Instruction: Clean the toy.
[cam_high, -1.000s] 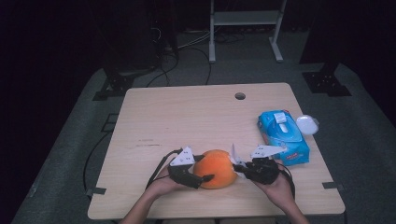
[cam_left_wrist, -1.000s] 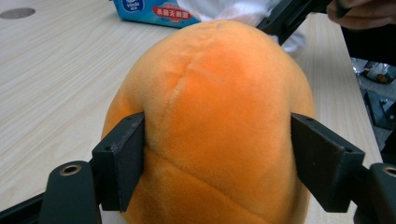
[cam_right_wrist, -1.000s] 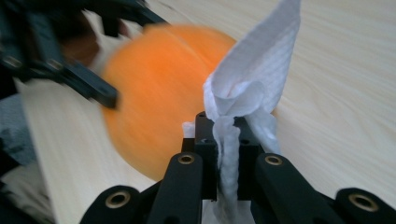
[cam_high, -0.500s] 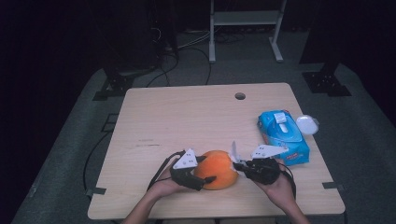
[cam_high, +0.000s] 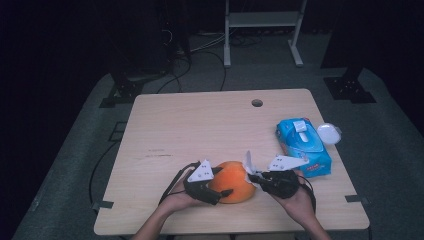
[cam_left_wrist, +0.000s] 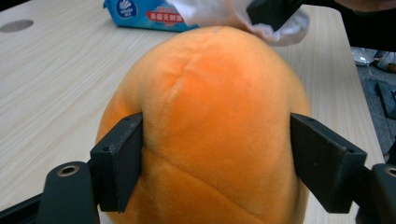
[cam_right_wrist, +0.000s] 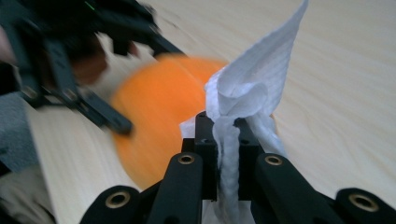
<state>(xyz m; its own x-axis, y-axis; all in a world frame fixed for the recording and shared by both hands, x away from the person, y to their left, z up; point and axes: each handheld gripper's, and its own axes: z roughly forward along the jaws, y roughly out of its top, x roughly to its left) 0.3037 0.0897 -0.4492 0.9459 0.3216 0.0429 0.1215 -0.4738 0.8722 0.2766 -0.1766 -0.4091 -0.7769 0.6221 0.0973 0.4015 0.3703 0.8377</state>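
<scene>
An orange plush toy (cam_high: 233, 180) rests on the wooden table (cam_high: 200, 130) near its front edge. My left gripper (cam_high: 220, 192) is shut on it from the left; its jaws press into both sides of the plush toy (cam_left_wrist: 210, 126). My right gripper (cam_high: 255, 176), just right of the toy, is shut on a crumpled white wet wipe (cam_high: 248, 163). The wipe (cam_right_wrist: 247, 93) sticks up between the jaws and touches the plush toy (cam_right_wrist: 159, 112) at its right end. The wet wipe (cam_left_wrist: 233, 14) shows at the toy's far end.
A blue pack of wet wipes (cam_high: 303, 145) lies to the right, with a round white lid (cam_high: 329, 133) beside it at the table's edge. A cable hole (cam_high: 257, 103) is at the back. A metal stand (cam_high: 262, 22) is on the floor beyond.
Both grippers and the plush toy have shifted slightly right and toward the front. The wipe stays pressed at the toy's right end.
</scene>
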